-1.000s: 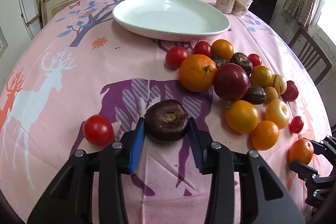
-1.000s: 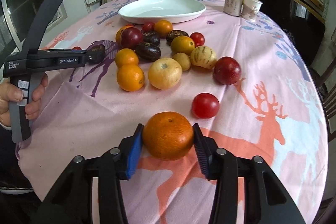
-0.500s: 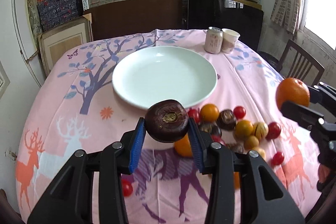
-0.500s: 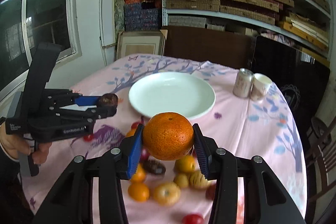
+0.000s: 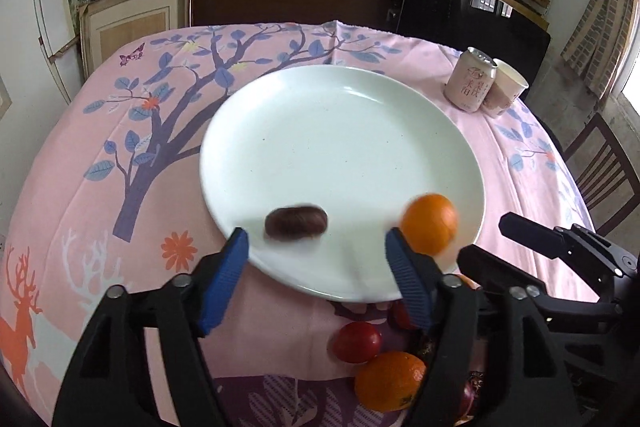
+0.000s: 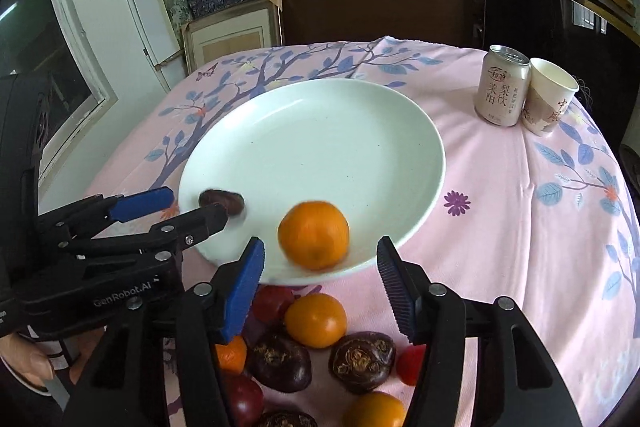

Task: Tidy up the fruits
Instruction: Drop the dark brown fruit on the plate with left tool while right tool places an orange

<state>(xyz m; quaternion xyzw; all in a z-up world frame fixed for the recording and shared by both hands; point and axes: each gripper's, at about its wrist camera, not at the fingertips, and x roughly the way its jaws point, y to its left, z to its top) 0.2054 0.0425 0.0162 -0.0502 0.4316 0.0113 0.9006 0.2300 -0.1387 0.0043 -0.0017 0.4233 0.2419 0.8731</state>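
Now both grippers agape, empty: left gripper, right gripper. Orange & dark water chestnut blurred at plate near edge. Orange firm, round, prob rolls; grip across its middle.

Soft daylight fills both views, coming from a window at the right edge of the left view and one at the left of the right view. The white plate shows mild sheen, no harsh glare. The orange and dark fruit are motion-blurred. Fisheye bending curves the shelves; corners go black.
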